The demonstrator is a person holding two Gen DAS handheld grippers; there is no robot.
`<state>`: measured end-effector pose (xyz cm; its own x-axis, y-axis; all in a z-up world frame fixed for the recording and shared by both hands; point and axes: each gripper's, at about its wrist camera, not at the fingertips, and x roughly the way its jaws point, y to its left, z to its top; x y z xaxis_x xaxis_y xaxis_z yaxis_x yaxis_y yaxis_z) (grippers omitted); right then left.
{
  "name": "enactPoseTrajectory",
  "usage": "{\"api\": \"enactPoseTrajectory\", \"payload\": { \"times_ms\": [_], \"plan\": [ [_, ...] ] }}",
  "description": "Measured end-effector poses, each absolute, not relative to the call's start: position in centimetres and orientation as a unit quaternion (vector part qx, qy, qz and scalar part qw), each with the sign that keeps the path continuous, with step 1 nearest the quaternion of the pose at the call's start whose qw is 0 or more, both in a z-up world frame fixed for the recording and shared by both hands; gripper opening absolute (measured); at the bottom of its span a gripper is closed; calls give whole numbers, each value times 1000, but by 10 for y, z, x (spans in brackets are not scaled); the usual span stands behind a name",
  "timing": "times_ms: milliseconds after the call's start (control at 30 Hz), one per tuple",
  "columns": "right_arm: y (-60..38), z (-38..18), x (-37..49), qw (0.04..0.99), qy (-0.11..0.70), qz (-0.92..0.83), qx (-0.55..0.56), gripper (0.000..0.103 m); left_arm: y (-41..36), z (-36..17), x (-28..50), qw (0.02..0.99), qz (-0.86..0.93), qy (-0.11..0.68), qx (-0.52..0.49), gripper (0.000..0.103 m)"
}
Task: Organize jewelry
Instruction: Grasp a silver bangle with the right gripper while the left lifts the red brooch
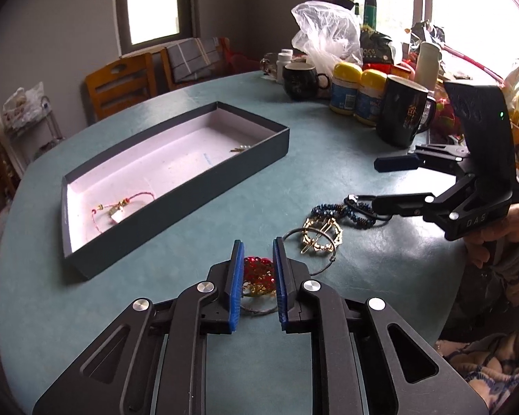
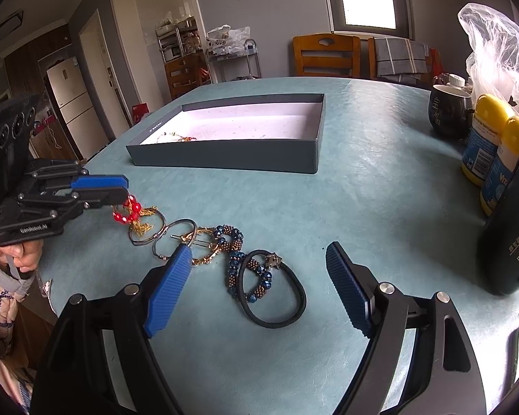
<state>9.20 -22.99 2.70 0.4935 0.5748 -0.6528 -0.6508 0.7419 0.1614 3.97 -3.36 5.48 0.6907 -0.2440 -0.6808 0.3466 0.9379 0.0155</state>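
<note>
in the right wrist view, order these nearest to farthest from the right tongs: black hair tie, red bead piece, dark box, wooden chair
1. black hair tie, on the table just ahead, between the open right tongs.
2. red bead piece, farther left, at the left tongs.
3. dark box, mid-table, ahead.
4. wooden chair, beyond the table's far edge.

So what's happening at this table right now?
A person is sorting jewelry into a dark box on a teal table. The left tongs are closing around a red beaded piece lying on the table. The right tongs are wide open above a black hair tie with blue beads. A red-string bracelet is already in the box.
</note>
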Motion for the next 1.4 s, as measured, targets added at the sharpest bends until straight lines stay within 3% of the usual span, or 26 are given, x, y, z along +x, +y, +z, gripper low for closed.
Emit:
{"api": "enactPoseTrajectory", "payload": {
  "times_ms": [233, 733, 867, 1100, 1400],
  "plan": [
    [-222, 26, 86, 855, 360, 369, -58, 79, -29, 83, 31, 930, -162, 325, 61, 18],
    [-141, 16, 78, 801, 377, 440, -153, 79, -2, 93, 17, 939, -133, 313, 46, 18],
    [-126, 13, 81, 793, 378, 441, -186, 74, 9, 82, 15, 937, -126, 325, 34, 18],
    [-122, 10, 86, 797, 372, 425, -215, 46, 22, 64, 11, 932, -120, 341, 12, 18],
    [-139, 22, 83, 811, 356, 426, -186, 46, 31, 63, 10, 934, -112, 338, 5, 18]
  ]
}}
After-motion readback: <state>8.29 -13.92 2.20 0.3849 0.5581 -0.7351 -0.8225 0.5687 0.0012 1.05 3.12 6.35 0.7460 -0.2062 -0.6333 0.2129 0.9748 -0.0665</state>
